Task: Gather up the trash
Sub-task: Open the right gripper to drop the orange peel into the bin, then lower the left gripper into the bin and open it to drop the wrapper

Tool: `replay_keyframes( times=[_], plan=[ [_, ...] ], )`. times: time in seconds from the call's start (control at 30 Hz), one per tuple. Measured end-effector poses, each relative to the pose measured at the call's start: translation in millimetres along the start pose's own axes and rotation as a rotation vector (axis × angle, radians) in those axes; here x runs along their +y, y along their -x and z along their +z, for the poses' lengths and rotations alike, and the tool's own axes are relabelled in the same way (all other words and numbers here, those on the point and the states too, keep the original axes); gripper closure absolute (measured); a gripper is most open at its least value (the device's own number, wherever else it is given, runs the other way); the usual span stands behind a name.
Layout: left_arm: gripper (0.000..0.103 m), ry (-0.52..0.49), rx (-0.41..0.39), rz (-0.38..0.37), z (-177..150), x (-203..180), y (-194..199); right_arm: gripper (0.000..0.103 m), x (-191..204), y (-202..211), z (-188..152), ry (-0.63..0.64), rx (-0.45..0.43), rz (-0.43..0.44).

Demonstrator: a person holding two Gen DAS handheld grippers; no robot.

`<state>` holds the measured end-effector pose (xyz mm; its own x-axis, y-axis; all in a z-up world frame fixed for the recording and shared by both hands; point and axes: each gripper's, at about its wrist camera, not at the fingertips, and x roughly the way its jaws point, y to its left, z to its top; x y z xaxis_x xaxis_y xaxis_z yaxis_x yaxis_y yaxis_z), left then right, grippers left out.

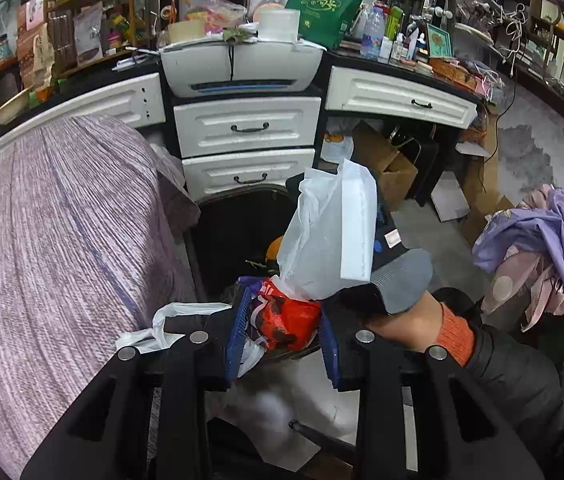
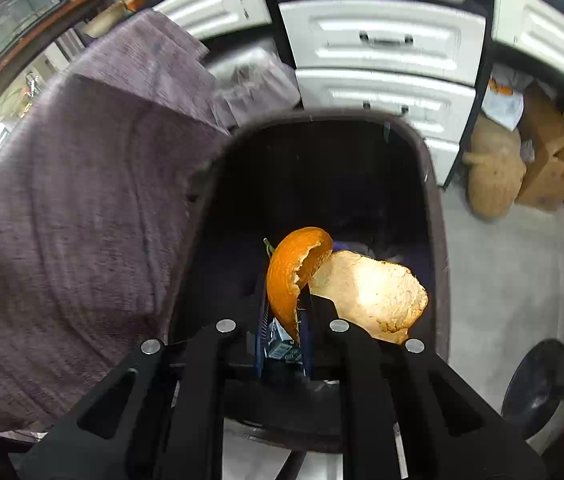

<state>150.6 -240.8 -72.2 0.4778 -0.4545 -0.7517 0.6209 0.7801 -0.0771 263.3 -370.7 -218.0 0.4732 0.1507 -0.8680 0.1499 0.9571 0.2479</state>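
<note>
My left gripper (image 1: 284, 322) is shut on a bundle of trash: a red printed wrapper (image 1: 288, 322) and a white plastic bag (image 1: 328, 236) that sticks up from it. It hangs near the front rim of a dark trash bin (image 1: 241, 220). My right gripper (image 2: 284, 312) is shut on an orange peel (image 2: 294, 272), its pale inner side (image 2: 370, 292) curling to the right. It holds the peel over the bin's dark opening (image 2: 322, 184). The right gripper and the hand holding it also show in the left wrist view (image 1: 398, 284).
A chair draped in purple-grey cloth (image 1: 53, 240) stands left of the bin. White drawers (image 1: 245, 128) stand right behind it under a cluttered desk with a printer (image 1: 241, 68). Cardboard boxes (image 1: 386, 160) and purple clothes (image 1: 546, 248) lie to the right.
</note>
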Motion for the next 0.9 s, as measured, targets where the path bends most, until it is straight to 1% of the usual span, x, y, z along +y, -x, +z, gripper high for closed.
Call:
replay_keyframes(
  times=[0.07,0.1,0.17,0.2,0.23,0.3,0.43,0.53,0.6,0.7,0.77,0.8,0.83,0.9],
  plan=[
    [0.071,-0.002,0.015,-0.007,-1.7,-0.8,-4.1,0.088,-2.7,-10.1,-1.1,-0.01,0.031,-0.003],
    [0.071,-0.002,0.022,-0.011,-2.4,-0.9,-6.5,0.085,-3.7,-14.6,-1.7,-0.01,0.048,-0.006],
    [0.071,-0.003,0.034,-0.015,-3.9,-1.7,-10.6,0.082,-3.9,-19.0,-2.5,-0.001,0.06,-0.022],
    [0.071,-0.002,0.038,-0.017,-4.3,-2.2,-12.4,0.075,-3.8,-19.0,-2.4,0.004,0.055,-0.024],
    [0.071,0.0,0.044,-0.021,-4.6,-2.3,-14.5,0.06,-3.9,-18.4,-2.2,0.007,0.05,-0.028],
    [0.071,0.003,0.053,-0.025,-4.5,-2.2,-18.4,0.046,-5.2,-14.6,-1.3,0.007,0.029,-0.045],
    [0.071,-0.009,0.067,-0.023,-6.5,-4.9,-24.5,0.045,-10.9,-7.1,0.0,0.005,0.018,-0.065],
    [0.071,-0.014,0.076,-0.017,-7.3,-4.6,-29.0,0.045,-20.3,4.8,-3.9,-0.008,-0.007,-0.103],
    [0.071,-0.01,0.085,-0.015,-7.8,-2.9,-33.5,0.045,-29.1,15.1,-7.4,-0.022,-0.03,-0.128],
    [0.071,-0.012,0.106,-0.007,-7.8,-2.4,-43.6,0.045,-42.8,37.6,-15.9,-0.031,-0.088,-0.183],
    [0.07,-0.012,0.127,-0.001,-7.0,-2.6,-54.7,0.04,-49.7,53.1,-20.2,-0.029,-0.135,-0.224],
    [0.071,-0.01,0.137,-0.001,-6.8,-2.7,-59.3,0.035,-54.2,62.8,-23.1,-0.036,-0.16,-0.242],
    [0.071,-0.009,0.15,-0.001,-6.3,-3.0,-65.8,0.033,-58.5,70.6,-25.6,-0.046,-0.179,-0.252],
    [0.071,-0.013,0.173,0.002,-4.9,-4.5,-77.1,0.033,-66.7,84.6,-30.7,-0.067,-0.203,-0.256]
  ],
)
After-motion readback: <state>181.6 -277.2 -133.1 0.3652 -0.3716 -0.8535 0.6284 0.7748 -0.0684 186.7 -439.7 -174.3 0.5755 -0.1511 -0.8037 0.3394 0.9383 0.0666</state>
